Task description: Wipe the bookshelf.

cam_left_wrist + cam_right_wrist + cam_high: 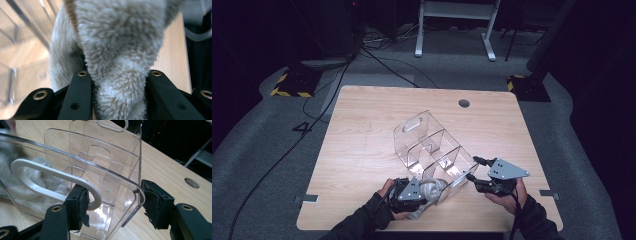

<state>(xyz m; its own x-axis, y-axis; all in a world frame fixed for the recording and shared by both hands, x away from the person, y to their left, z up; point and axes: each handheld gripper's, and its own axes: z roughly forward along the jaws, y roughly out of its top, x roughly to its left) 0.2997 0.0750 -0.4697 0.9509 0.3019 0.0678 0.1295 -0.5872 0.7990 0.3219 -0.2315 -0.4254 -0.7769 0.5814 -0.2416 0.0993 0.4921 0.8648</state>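
Left tool [117, 75] clamps fleece [117, 45]; right tool [115, 202] grips organizer [100, 170].

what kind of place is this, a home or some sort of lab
Most likely a lab or recording studio, not a home: a lone wooden table stands on grey carpet in a dark room, cables trail across the floor, and hazard-striped stand bases flank it, suggesting mounted equipment.

Fuzzy grey cloth [117, 50] at clear organizer's [432, 145] near end.
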